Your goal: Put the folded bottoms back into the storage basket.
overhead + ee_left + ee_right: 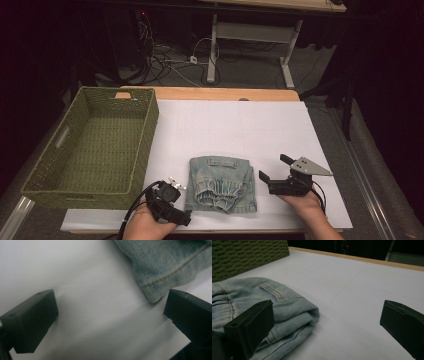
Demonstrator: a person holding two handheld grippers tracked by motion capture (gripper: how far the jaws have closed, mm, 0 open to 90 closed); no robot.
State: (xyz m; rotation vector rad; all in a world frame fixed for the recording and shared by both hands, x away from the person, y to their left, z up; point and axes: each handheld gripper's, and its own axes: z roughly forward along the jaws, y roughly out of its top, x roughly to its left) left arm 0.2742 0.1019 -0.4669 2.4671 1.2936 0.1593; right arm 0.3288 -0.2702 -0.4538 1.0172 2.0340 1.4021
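— Dark room, cables on the floor behind, and a white sheet over the wooden table. What's on it?

— A pair of folded jeans near the front edge, lying flat, and a green basket at the sheet's left side.

— Where are the 2 tongs?

— The left gripper sits just beside the jeans' left edge, low near the front corner. Its jaws stand wide apart, gripping nothing; in the left gripper view a denim corner lies on the sheet between them, closer to the right jaw.

— And the other one?

— The right gripper is just off the jeans' right side, a hand under it. Its jaws gape too, holding nothing. In the right gripper view the folded edge lies just ahead of its left jaw, bare sheet ahead of the other.

— The basket?

— Well left of the right gripper, beyond the jeans; just up-left of the left one.
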